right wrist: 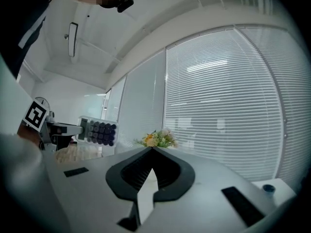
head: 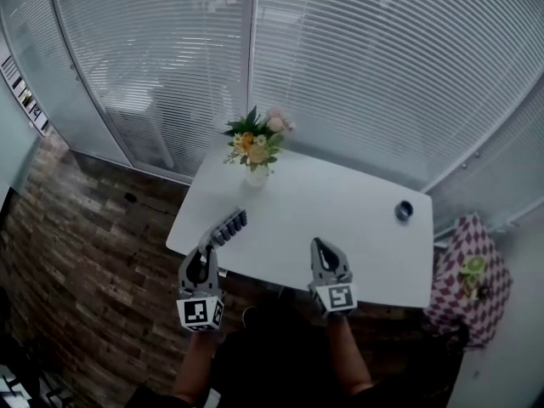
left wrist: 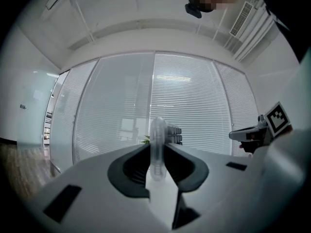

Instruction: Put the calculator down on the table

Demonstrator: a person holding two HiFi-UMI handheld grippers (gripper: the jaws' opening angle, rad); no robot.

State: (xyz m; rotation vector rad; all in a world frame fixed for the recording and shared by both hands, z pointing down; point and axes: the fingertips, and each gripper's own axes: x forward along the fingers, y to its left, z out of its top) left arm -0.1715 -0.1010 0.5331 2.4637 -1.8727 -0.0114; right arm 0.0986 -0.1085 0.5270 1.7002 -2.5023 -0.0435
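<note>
**Calculator pinched in left gripper at the worktop's left end; right gripper unloaded**

- Left gripper (head: 207,245): jaws closed onto the calculator (head: 229,226). Its own view shows the pale casing edge-on, pinched between the two dark pads. The gripper points level.
- Calculator: held on edge rather than lying flat, not set down on the worktop. In the head view it sits over the left end of the white worktop (head: 365,262), inside the near left corner. The right gripper view shows its face side-on, with rows of dark round keys on a light body.
- Right gripper (head: 320,245): jaws pressed together with nothing between them. It sits over the near edge of the worktop at about mid-length and is well apart from the left gripper.
- Flower vase (head: 255,150): a white vase with yellow, pink and green blooms. It stands upright at the far left corner of the worktop, beyond the calculator.
- Small dark round object (head: 404,211): at the far right of the worktop. It is too small to identify.
- Chequered seat (head: 467,266): stands off the right end of the worktop, with a green item lying on it.
- Surroundings: closed white blinds (head: 365,66) behind the worktop and a brick-pattern floor (head: 76,253) to the left.
</note>
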